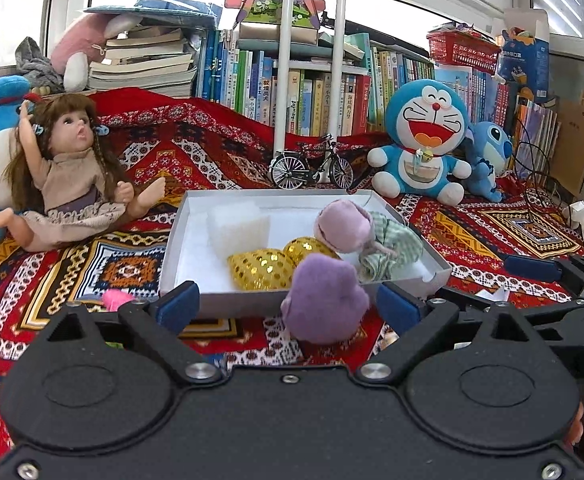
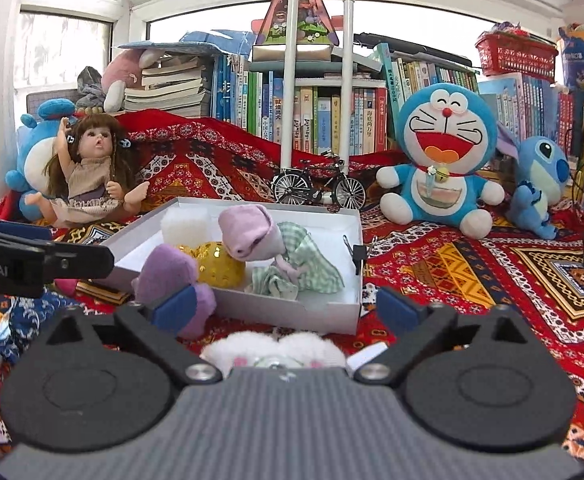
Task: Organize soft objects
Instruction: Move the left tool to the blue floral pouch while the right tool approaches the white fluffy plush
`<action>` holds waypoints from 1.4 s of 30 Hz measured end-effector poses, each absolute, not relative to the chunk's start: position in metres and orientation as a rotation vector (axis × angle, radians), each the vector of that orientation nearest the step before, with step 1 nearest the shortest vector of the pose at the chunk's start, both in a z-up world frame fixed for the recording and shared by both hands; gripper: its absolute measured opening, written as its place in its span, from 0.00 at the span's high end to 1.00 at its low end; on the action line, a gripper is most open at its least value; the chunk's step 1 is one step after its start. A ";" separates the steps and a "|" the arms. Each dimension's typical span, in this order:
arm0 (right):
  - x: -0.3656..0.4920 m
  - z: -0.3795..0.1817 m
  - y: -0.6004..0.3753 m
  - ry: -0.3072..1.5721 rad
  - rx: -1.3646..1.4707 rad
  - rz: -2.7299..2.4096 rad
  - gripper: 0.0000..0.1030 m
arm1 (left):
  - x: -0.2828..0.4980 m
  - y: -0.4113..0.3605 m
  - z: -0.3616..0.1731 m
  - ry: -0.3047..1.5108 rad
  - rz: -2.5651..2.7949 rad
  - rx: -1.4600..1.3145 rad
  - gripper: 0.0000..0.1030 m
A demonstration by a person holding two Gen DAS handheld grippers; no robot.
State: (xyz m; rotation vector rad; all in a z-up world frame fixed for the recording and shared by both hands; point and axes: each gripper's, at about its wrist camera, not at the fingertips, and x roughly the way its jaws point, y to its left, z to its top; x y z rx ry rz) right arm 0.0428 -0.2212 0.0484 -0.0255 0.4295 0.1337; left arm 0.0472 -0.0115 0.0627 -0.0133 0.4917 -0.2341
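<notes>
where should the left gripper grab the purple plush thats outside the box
Across the rounded upper body of the purple plush, coming from the near side, where the open left gripper already faces it. It stands upright against the front wall of the white box, between the wide-spread fingers, with both flanks exposed and soft enough to squeeze.

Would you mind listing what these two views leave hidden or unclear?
- White plush, right wrist view: mostly hidden behind the gripper's body; its kind is unclear.
- Pink item, left wrist view: mostly hidden by the left gripper.
- White box floor: partly hidden by the purple plush.
- Book spines: titles too small.
</notes>
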 end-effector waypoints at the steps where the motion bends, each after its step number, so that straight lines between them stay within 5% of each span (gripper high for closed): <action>1: 0.041 0.047 -0.220 0.429 -0.029 0.131 0.01 | 0.044 -0.011 0.061 0.487 -0.233 -0.013 0.07; 42: 0.031 0.000 -0.208 0.513 -0.032 0.031 0.00 | -0.007 0.022 0.009 0.466 -0.071 0.006 0.08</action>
